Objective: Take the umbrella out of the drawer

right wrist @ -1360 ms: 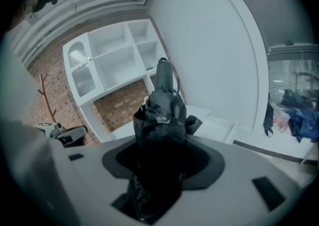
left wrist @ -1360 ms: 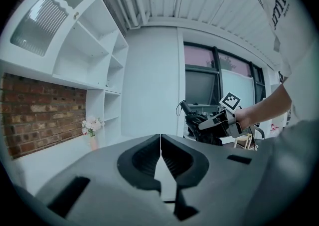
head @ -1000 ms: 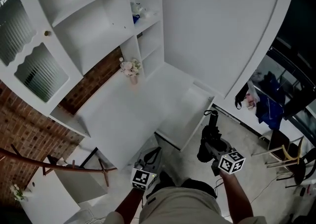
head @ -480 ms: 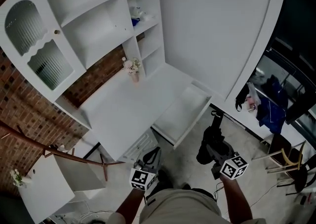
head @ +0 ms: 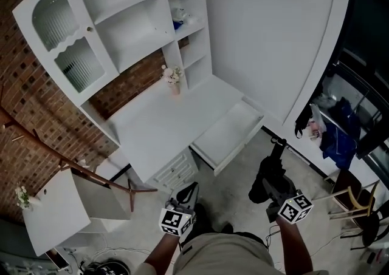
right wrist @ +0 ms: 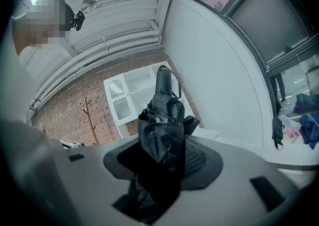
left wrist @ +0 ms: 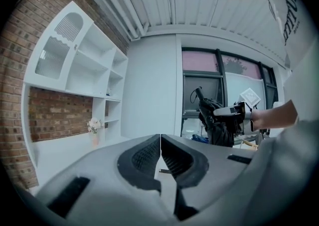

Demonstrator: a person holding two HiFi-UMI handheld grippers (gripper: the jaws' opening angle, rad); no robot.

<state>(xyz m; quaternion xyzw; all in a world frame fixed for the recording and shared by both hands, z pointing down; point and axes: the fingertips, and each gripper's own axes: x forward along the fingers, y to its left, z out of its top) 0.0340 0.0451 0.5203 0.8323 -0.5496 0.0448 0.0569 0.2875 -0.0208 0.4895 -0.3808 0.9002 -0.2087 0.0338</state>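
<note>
Two tools in frame. Grips folded black umbrella (head: 265,178) in right tool (head: 272,190), handle end up, over floor (head: 234,193), well apart from open drawer (head: 228,137) of desk (head: 159,127): judged already taken out. Upright hold likely to stop loose fabric snagging. Holds left tool (head: 186,197) low, jaws together on nothing, likely spare for closing drawer.

No legible text anywhere; shirt print (left wrist: 290,6) too blurred.

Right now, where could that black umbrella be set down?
The desk top is bare from the flower vase forward to the open drawer, itself seemingly empty. It is crowded at right, by the chair and hanging clothes.
</note>
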